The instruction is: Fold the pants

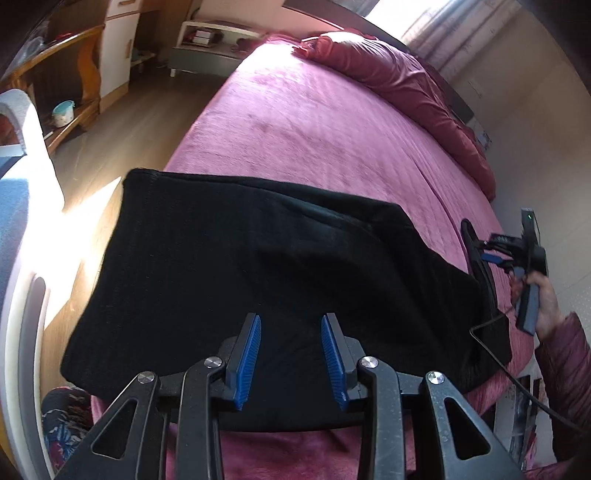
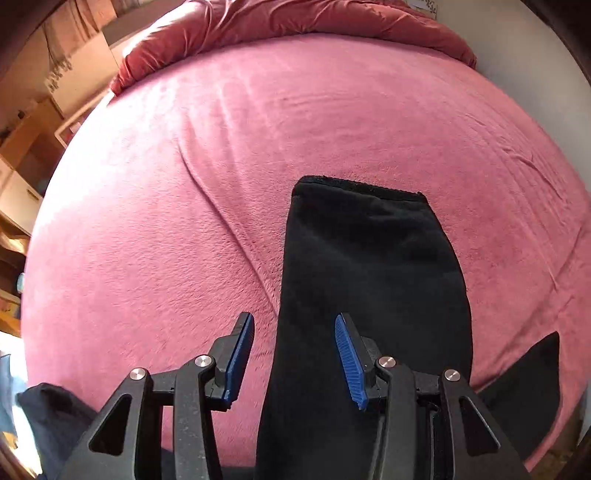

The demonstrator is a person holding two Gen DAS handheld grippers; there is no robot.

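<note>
The black pants [image 1: 258, 266] lie flat on the pink bedspread [image 1: 314, 122], spread just ahead of and beneath the left gripper [image 1: 291, 360], whose blue-padded jaws stand apart with nothing between them, only dark cloth showing below the gap. From this gripper the cloth reaches forward to a stitched hem and out to both sides, its left part overhanging the edge of the bed above the wooden floor [image 1: 147, 110]. Off to its right, past the far end of the cloth, the right gripper [image 1: 480, 258] is held up in a hand [image 1: 546, 299] wearing a quilted sleeve, with a cable trailing from it. In the right wrist view the right gripper [image 2: 294, 356] is likewise open and empty; one trouser leg [image 2: 369, 280] runs forward from under its right finger [image 2: 349, 360] to a hem well ahead, while its left finger [image 2: 240, 356] hangs over bare bedspread [image 2: 166, 221]. A second dark flap [image 2: 524, 384] shows lower right of it (whether it belongs to the same garment cannot be told). A rumpled red duvet [image 2: 295, 18] is piled along the far side of the bed, well beyond both grippers, and nothing lies between either gripper and the cloth.
</note>
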